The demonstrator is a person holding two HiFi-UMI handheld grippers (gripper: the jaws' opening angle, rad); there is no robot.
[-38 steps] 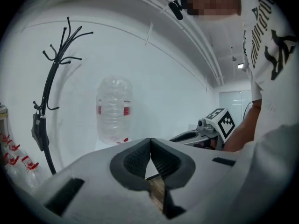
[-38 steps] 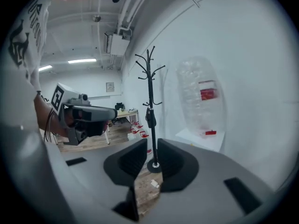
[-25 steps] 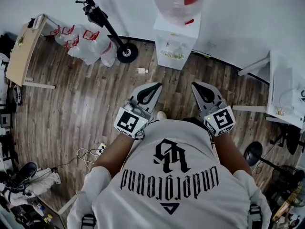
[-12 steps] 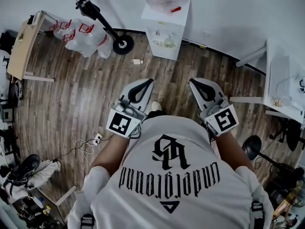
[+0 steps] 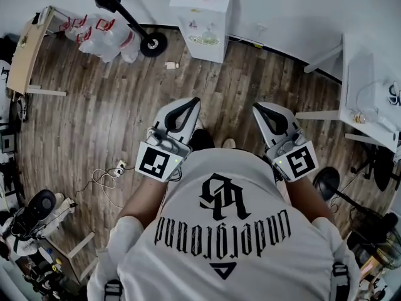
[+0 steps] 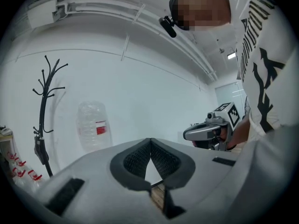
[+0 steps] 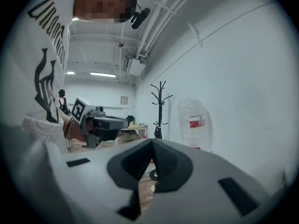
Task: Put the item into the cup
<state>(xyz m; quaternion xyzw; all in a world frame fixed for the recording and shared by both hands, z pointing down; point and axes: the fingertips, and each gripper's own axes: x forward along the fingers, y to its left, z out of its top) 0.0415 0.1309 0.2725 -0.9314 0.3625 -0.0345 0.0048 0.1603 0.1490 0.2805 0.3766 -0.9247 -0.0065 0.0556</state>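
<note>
My left gripper (image 5: 193,103) at 11 o'clock and my right gripper (image 5: 258,108) at 1 o'clock are both pressed together, with nothing in them. I hold them level by my tummy, I think because there is nothing to grab here. The item and cup are not in sight, only floor (image 5: 106,124) and a water bottle (image 6: 92,125) at 12 o'clock.

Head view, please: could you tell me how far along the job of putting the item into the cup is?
Done: nothing, since no cup or item can be made out in any view. In hand: nothing; the grey left gripper and grey right gripper are shut and empty, above the brown wooden plank floor. Left: everything, from finding the item to gripping it and placing it in the cup.
</note>
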